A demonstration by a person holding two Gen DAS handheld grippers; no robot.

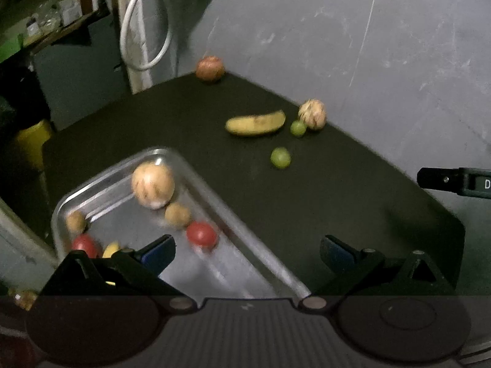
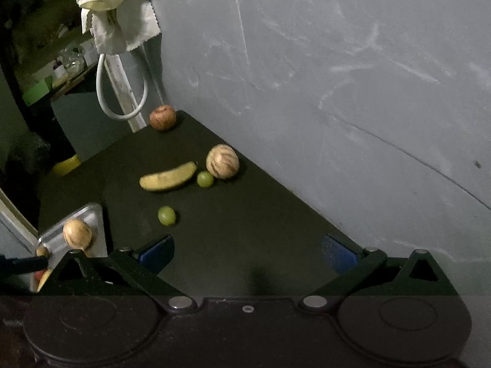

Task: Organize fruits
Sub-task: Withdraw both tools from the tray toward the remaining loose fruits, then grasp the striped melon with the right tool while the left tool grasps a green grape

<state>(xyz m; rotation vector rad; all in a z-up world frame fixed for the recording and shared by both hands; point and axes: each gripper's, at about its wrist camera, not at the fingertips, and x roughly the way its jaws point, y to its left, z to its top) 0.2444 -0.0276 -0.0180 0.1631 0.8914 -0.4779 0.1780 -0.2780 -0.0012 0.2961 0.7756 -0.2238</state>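
Here, both empty tongs, left gripper [image 1: 247,253] and right gripper [image 2: 247,253], gape wide; ahead, the nearest green fruit [image 2: 167,215] could roll off the table [image 2: 260,214] if nudged.

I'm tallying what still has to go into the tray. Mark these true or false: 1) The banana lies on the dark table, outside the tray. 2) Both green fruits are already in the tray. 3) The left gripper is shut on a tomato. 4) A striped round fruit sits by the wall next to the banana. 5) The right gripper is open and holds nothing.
1) True. The banana lies on the table, away from the metal tray.
2) False. Both green fruits are on the table.
3) False. The left gripper is open and empty; the red fruit sits loose in the tray.
4) True. The striped round fruit sits there.
5) True. The right gripper is open, nothing between its fingers.
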